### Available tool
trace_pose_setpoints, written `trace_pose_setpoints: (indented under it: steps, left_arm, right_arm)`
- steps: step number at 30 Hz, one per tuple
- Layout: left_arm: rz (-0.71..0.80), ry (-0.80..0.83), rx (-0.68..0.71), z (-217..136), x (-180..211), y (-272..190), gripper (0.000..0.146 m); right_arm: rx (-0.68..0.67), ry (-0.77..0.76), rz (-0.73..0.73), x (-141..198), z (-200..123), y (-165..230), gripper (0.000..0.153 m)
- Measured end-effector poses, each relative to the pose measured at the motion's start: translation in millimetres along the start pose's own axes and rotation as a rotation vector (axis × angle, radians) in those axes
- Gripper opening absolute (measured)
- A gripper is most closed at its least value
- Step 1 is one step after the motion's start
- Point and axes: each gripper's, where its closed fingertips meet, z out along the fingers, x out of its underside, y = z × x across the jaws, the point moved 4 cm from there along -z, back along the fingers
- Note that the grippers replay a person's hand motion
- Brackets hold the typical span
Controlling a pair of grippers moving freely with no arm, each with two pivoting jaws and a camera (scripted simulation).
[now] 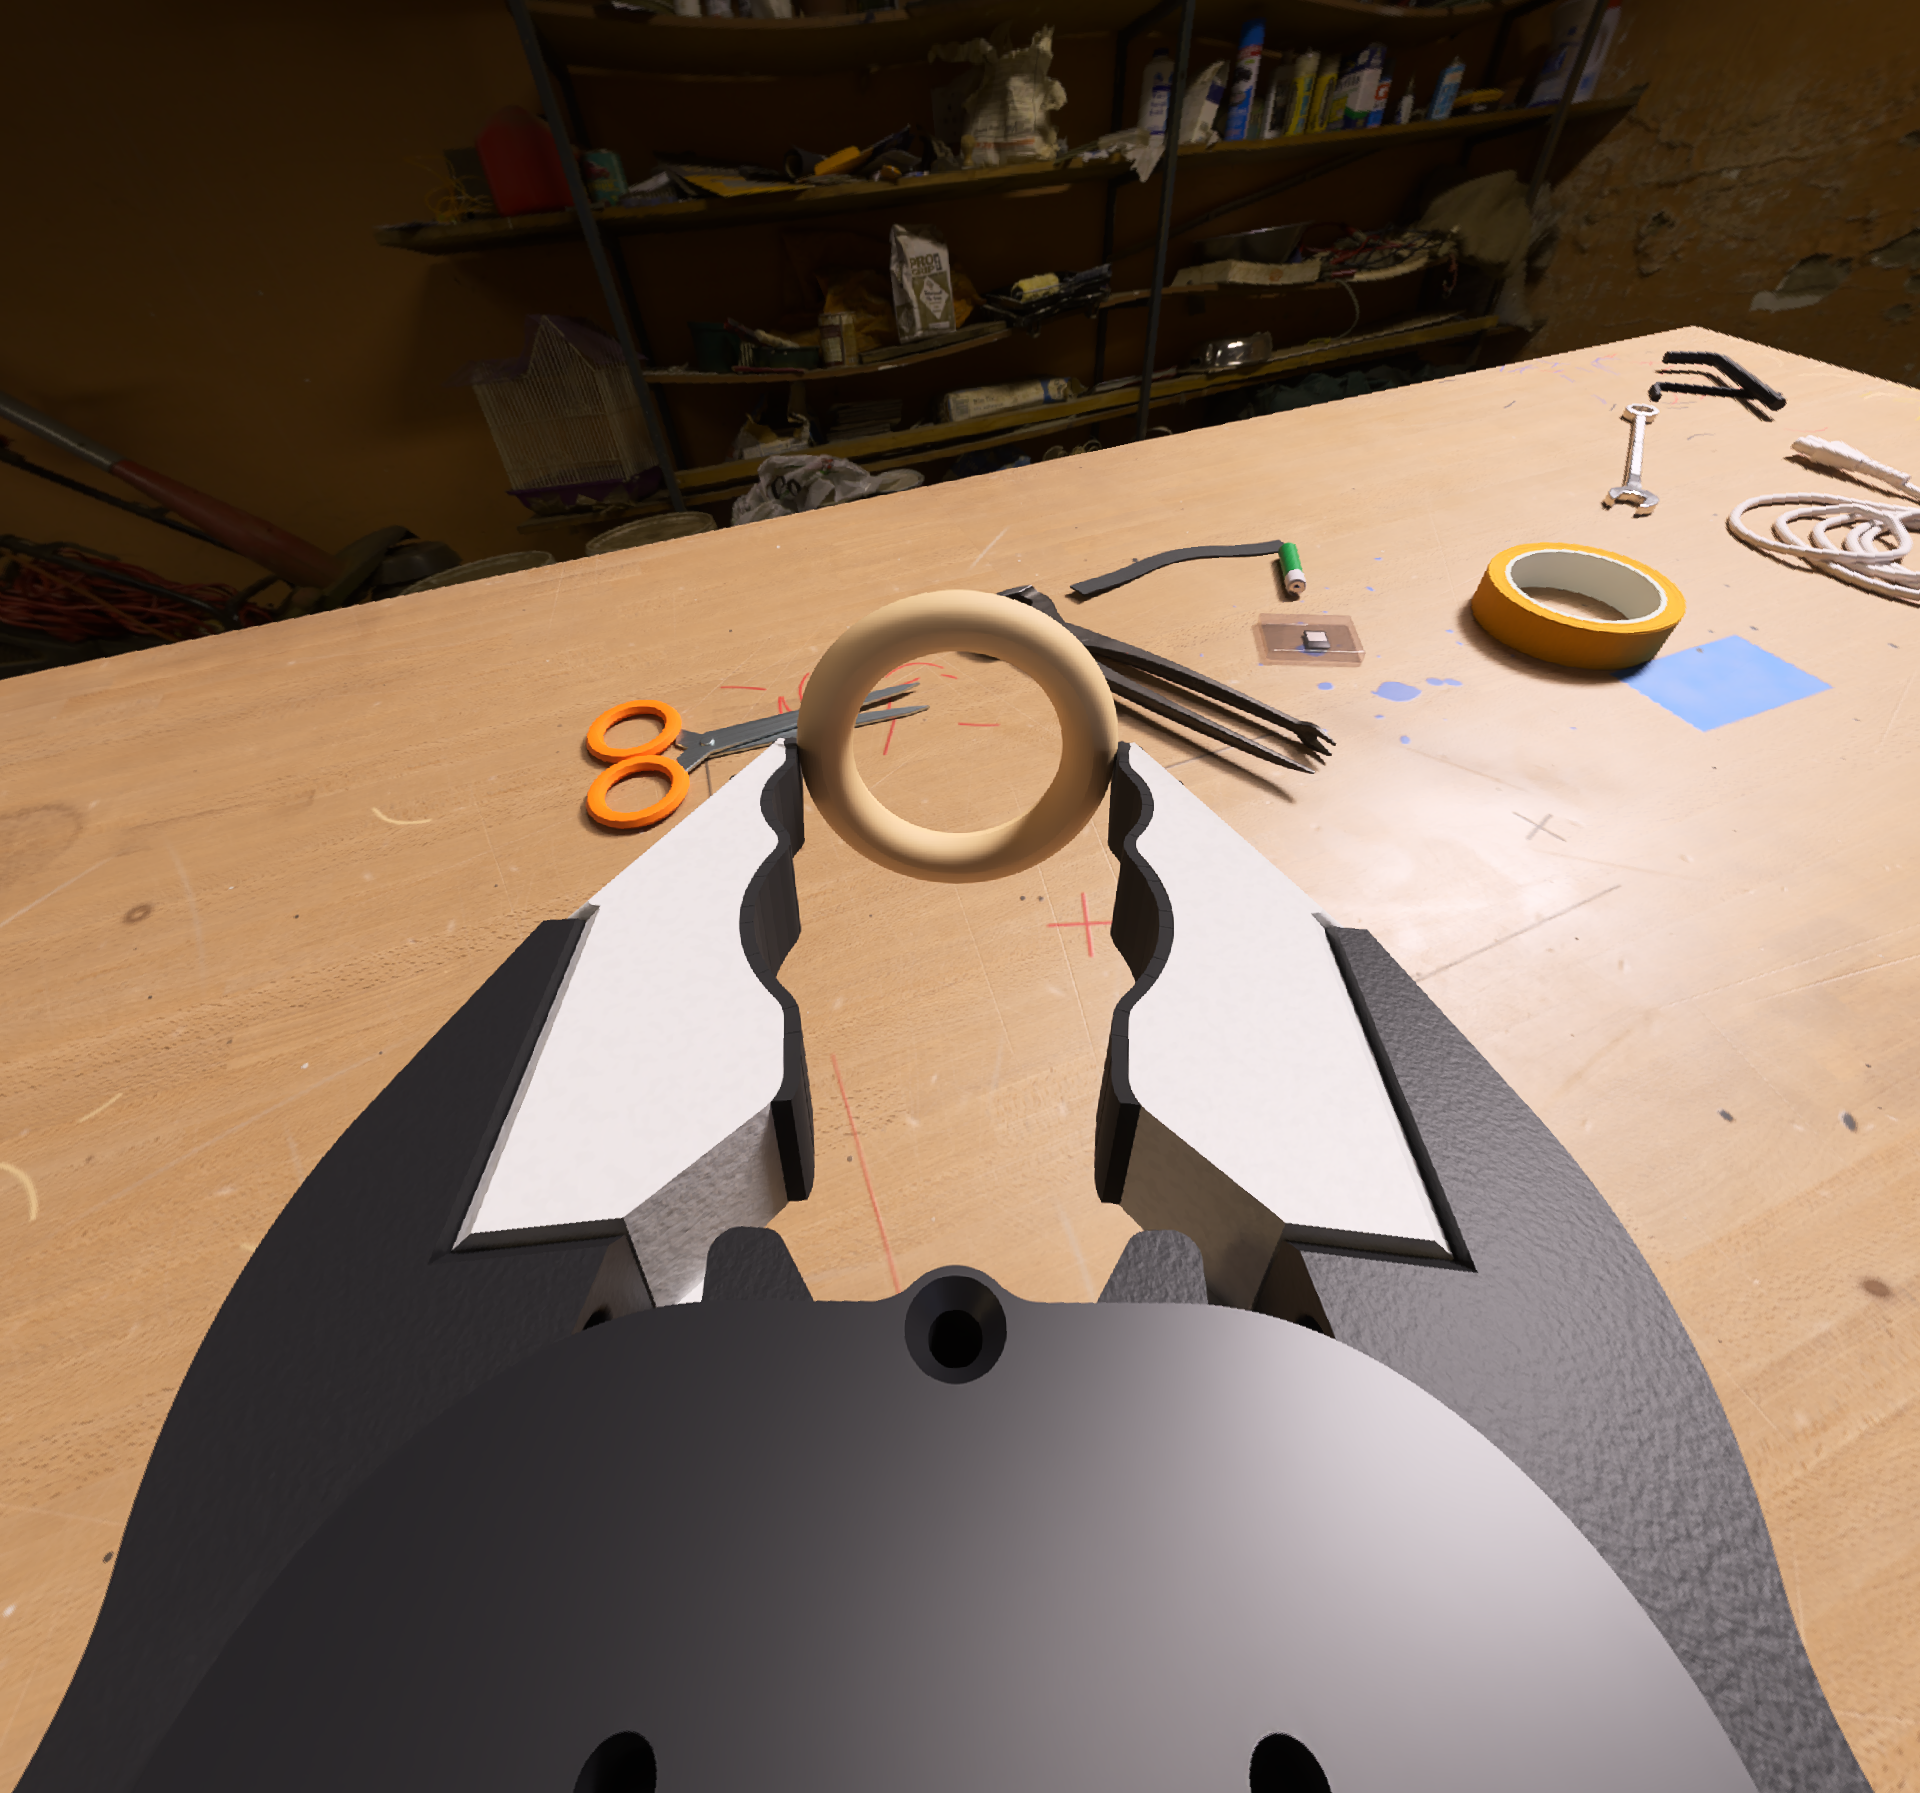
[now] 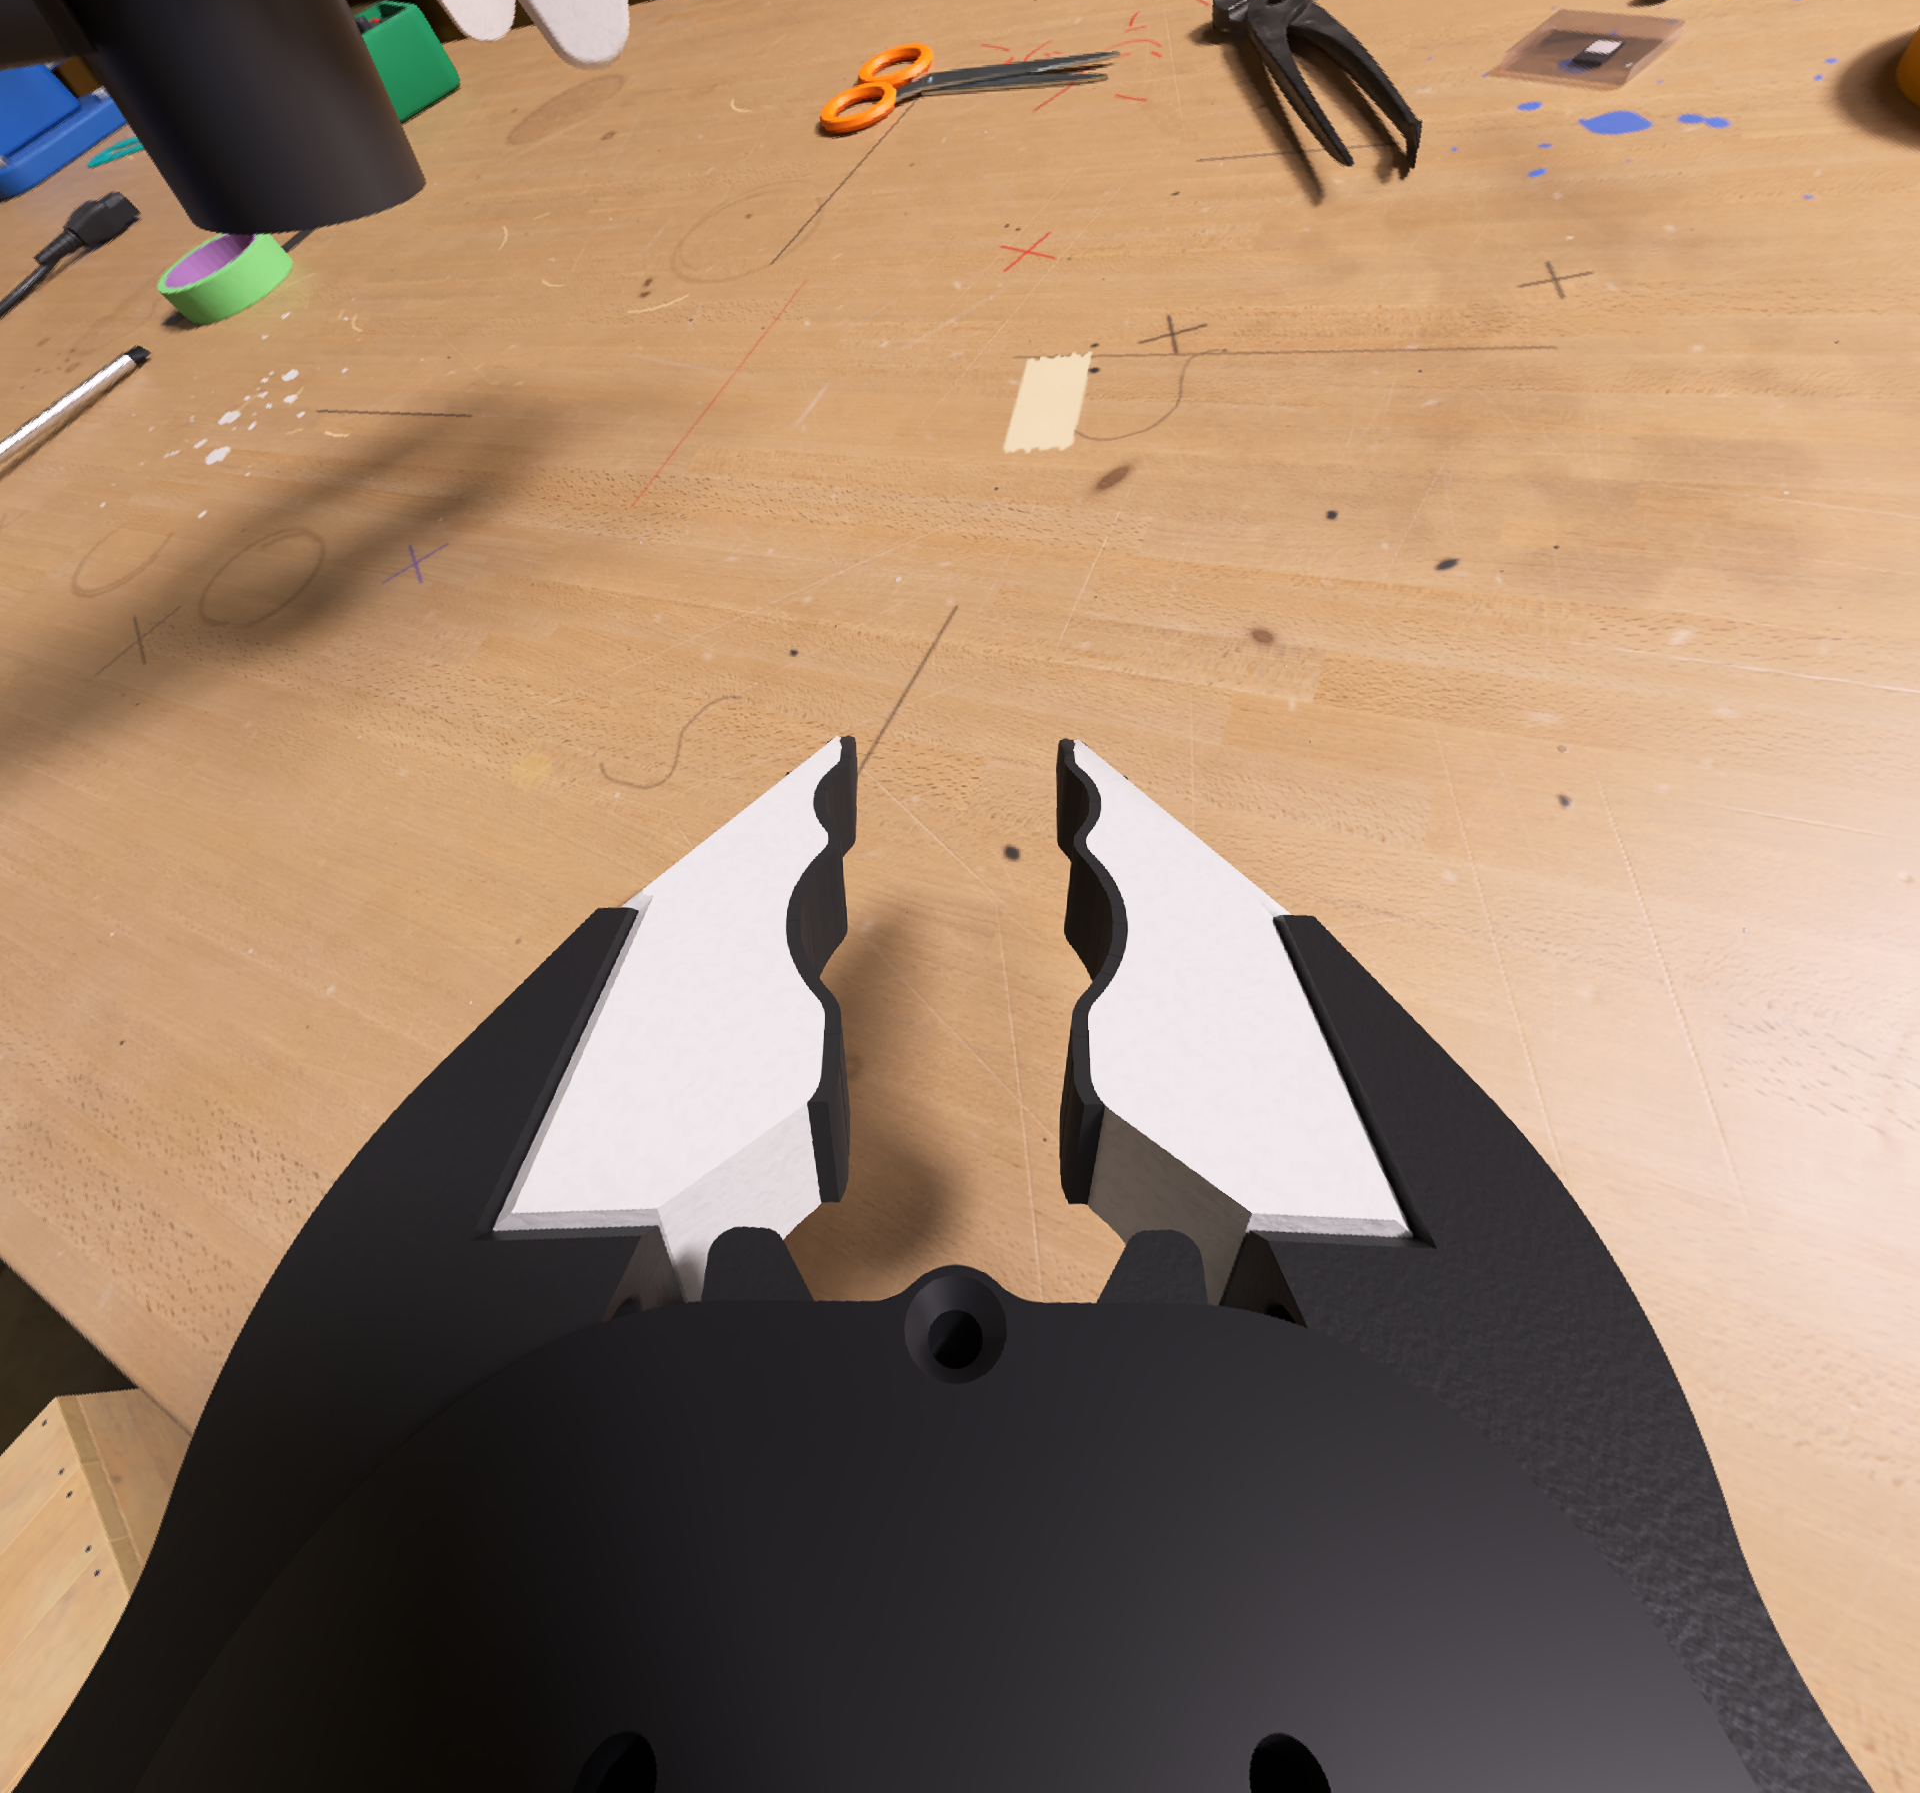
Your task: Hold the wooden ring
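Workbench [image 1: 1351,1068]: plywood top, marked and paint-spotted, carrying loose tools. No contact with the task item.

Left gripper [image 1: 956,767]: fingers closed on the wooden ring [image 1: 831,756], clamping its outer rim at 9 and 3 o'clock with the tips only. The ring is clear of the bench, held in the air at the centre of the left wrist view.

Right gripper [image 2: 956,756]: fingers parted with nothing between them, hanging low over bare bench. In its view the left gripper's body shows at 11 o'clock; the ring is barely seen there.

Yellow tape roll [image 1: 1577,605] at 2 o'clock, black pliers [image 1: 1195,694] just behind the ring at 1 o'clock, and orange-handled scissors [image 1: 665,756] at 9 o'clock, all lying flat below and beyond the ring.

Orientation: the ring stands nearly face-on to the left wrist camera, its hole open toward the camera and its upper edge tipped slightly away. Being round, it has no long axis; the hole's axis runs roughly along the fingers.

Risk, in my judgement: the hold is on a curved, smooth rim at the extreme fingertips. Any slackening or sudden swing could let the ring pivot about the two contact points or squirt out forward, dropping onto the scissors and pliers.
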Motion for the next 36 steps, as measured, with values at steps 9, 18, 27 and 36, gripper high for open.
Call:
trace_pose_setpoints:
  steps: [9, 18, 27, 36]
  left_arm:
    - [-0.022, -0.019, 0.068, -7, 2, -7, 0.059]
    - [0.416, -0.202, -0.053, -12, -20, -33, 0.059]
    - [1.245, -0.415, -0.335, 2, -27, -46, 0.059]
    - [1.424, -0.443, -0.412, 17, -22, -45, 0.059]
  right_arm:
    - [-0.003, 0.013, 0.004, 3, 1, -1, 0.038]
    - [0.001, 0.013, -0.004, 3, 0, -3, 0.038]
    - [0.007, 0.014, -0.007, 4, -2, -4, 0.038]
    - [0.005, 0.02, -0.001, 4, -1, -5, 0.038]
